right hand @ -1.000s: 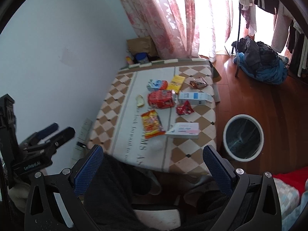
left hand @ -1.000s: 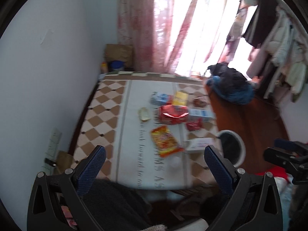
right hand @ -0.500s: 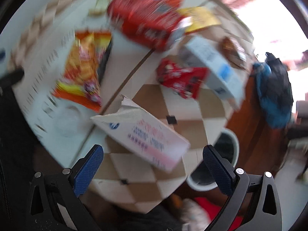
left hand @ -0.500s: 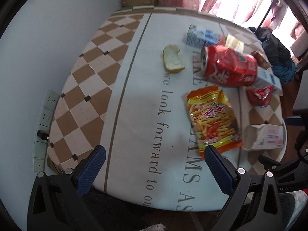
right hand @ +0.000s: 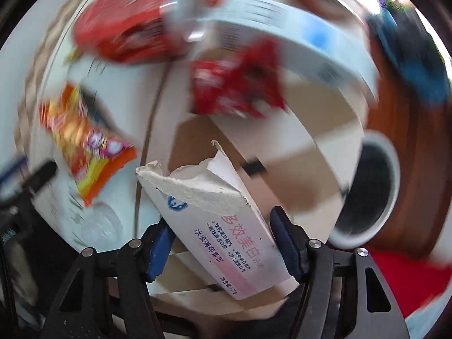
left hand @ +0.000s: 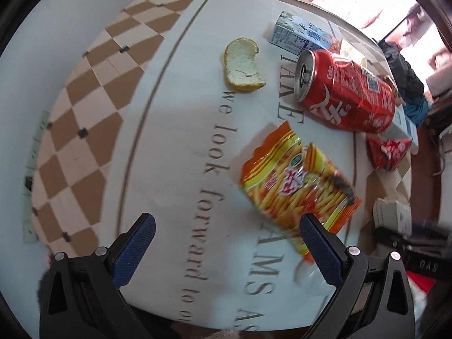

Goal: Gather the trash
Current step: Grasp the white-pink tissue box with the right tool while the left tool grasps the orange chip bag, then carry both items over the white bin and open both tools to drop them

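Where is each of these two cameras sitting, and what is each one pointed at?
Left wrist: on the left gripper, looking down the table at a red can, peel and snack bag; its blue fingers spread wide.
Right wrist: on the right gripper, facing a torn white box between its fingers, bin beyond.
Shared: snack bag, can, table.

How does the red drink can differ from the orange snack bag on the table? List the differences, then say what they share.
1. The red can is a rigid cylinder; the orange snack bag is a flat, crinkled packet.
2. The can is mostly red with white lettering; the bag is orange and yellow with pictured sticks.
3. The bag's near corner lies by the left gripper; the can lies farther away.

Both lie flat on the table, untouched.
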`<state>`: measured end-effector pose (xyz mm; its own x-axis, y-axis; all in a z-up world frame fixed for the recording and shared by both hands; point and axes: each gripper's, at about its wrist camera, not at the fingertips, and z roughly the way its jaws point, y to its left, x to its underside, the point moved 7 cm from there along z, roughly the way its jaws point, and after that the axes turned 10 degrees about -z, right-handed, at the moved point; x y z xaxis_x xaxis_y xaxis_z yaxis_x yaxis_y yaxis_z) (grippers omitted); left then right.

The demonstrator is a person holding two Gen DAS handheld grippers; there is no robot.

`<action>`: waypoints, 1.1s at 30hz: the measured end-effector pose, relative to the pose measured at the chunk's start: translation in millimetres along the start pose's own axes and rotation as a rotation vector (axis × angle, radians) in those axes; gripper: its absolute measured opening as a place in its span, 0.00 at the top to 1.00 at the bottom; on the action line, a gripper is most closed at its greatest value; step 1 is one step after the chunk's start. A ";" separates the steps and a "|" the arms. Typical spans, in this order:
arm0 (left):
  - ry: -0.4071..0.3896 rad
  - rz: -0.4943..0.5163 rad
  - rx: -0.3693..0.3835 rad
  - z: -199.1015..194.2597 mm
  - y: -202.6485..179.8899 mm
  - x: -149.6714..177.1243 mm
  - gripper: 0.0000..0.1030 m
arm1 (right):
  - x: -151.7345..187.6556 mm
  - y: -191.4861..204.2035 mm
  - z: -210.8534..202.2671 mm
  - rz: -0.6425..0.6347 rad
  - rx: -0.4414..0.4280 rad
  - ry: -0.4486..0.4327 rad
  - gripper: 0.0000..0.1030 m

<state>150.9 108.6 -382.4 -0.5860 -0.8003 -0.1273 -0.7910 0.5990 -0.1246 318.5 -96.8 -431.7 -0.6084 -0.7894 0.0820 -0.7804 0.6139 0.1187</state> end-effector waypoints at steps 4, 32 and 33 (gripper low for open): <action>0.048 -0.043 0.043 14.0 -6.6 -9.0 0.05 | 22.6 -24.1 0.3 0.223 -0.107 -0.097 0.33; -0.350 0.194 -0.109 -73.6 -29.1 -9.9 0.97 | 61.8 11.1 -30.5 0.156 0.044 -0.290 0.45; -0.362 0.192 -0.104 -77.8 -29.4 -11.8 0.97 | 62.8 12.8 -37.2 0.161 0.034 -0.307 0.45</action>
<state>167.4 98.3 -300.7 -0.6395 -0.6022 -0.4780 -0.6979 0.7154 0.0324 275.7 -138.9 -388.2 -0.7354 -0.6460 -0.2049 -0.6718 0.7345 0.0954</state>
